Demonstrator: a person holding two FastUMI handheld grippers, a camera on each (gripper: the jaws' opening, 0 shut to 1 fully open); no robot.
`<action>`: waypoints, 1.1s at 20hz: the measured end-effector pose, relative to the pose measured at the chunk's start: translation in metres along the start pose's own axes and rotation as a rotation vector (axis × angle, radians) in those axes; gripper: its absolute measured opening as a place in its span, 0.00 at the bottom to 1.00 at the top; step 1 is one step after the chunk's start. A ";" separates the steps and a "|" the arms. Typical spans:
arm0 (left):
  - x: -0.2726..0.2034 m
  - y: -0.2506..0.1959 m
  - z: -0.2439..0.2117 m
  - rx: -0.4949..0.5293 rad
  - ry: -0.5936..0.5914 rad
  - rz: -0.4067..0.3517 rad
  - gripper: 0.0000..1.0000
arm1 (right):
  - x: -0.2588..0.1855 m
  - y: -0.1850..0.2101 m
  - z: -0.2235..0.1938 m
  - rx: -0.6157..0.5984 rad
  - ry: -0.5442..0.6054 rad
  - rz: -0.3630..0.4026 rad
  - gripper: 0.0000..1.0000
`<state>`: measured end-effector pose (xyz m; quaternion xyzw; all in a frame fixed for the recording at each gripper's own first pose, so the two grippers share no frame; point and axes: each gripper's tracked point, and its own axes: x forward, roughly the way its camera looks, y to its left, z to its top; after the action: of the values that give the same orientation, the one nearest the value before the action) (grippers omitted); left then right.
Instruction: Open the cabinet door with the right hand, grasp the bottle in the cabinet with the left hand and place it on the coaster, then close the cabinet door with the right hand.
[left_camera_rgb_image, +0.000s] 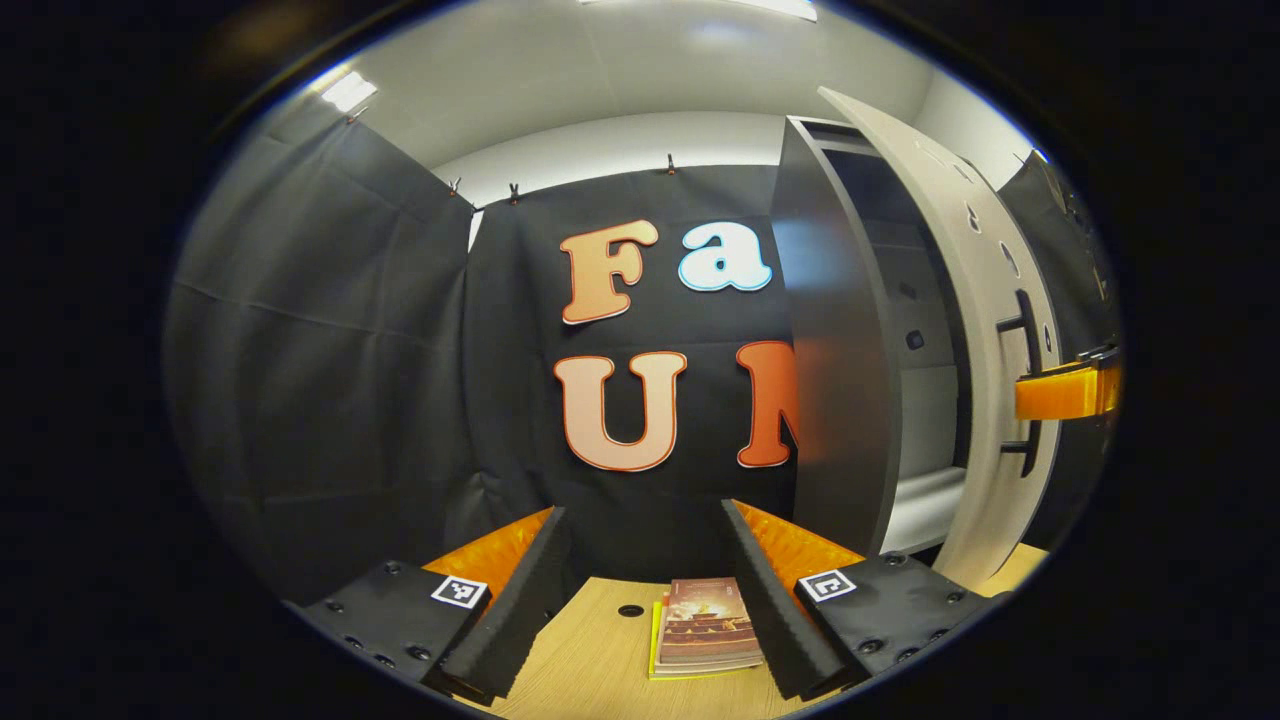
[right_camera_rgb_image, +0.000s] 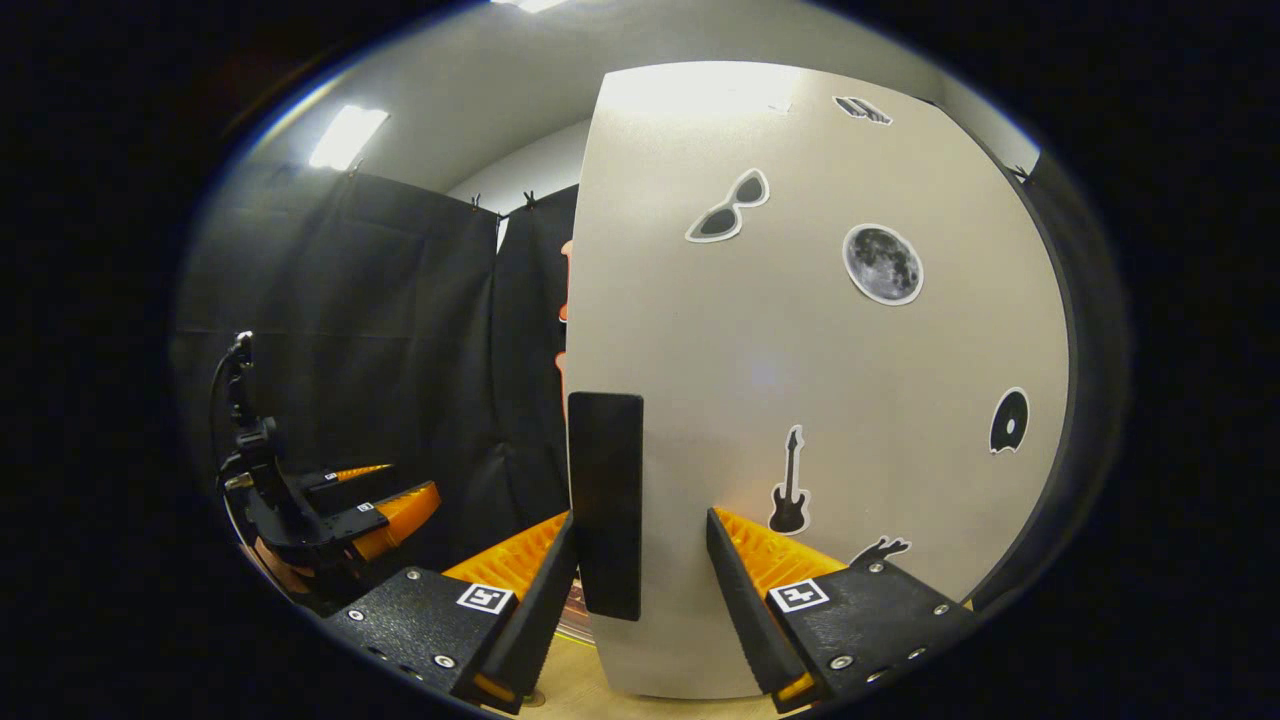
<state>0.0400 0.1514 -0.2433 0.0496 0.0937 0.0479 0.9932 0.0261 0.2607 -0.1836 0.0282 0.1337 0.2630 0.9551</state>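
**Cabinet door swung partway out, right gripper at the handle**

So the cabinet door (right_camera_rgb_image: 800, 400) is standing open. In the left gripper view you see it edge-on at the right, swung out from the dark cabinet (left_camera_rgb_image: 840, 400), with pale shelves inside. Can't make out a bottle in there from this angle, and I can't spot the coaster either.

In the right gripper view the door's pale outer face is right up close, covered in stickers: sunglasses (right_camera_rgb_image: 728, 207), a moon (right_camera_rgb_image: 882, 263), a guitar (right_camera_rgb_image: 790, 482) and a vinyl record (right_camera_rgb_image: 1008, 420). The black handle (right_camera_rgb_image: 605, 505) sits at the door's left edge, and the right gripper (right_camera_rgb_image: 640, 580) has its fingers spread on either side of it, apart rather than squeezing as far as I can tell.

The left gripper (left_camera_rgb_image: 645, 590) is also spread wide, nothing between the fingers, hovering over the light wooden table (left_camera_rgb_image: 600, 660). A small stack of books (left_camera_rgb_image: 705, 625) lies on the table between the fingers, near a dark round hole (left_camera_rgb_image: 630, 609) in the tabletop.
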 end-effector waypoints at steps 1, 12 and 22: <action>0.002 -0.003 0.002 0.000 -0.003 -0.010 0.99 | 0.003 -0.001 0.000 0.006 0.004 -0.014 0.78; -0.002 -0.034 0.025 -0.014 0.006 -0.049 0.97 | 0.008 -0.003 -0.007 0.031 0.030 -0.055 0.78; -0.028 -0.096 0.063 -0.111 0.052 -0.138 0.99 | -0.087 -0.041 0.015 -0.013 -0.023 -0.138 0.81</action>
<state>0.0325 0.0473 -0.1873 -0.0134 0.1198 -0.0142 0.9926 -0.0213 0.1813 -0.1532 0.0158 0.1227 0.1970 0.9726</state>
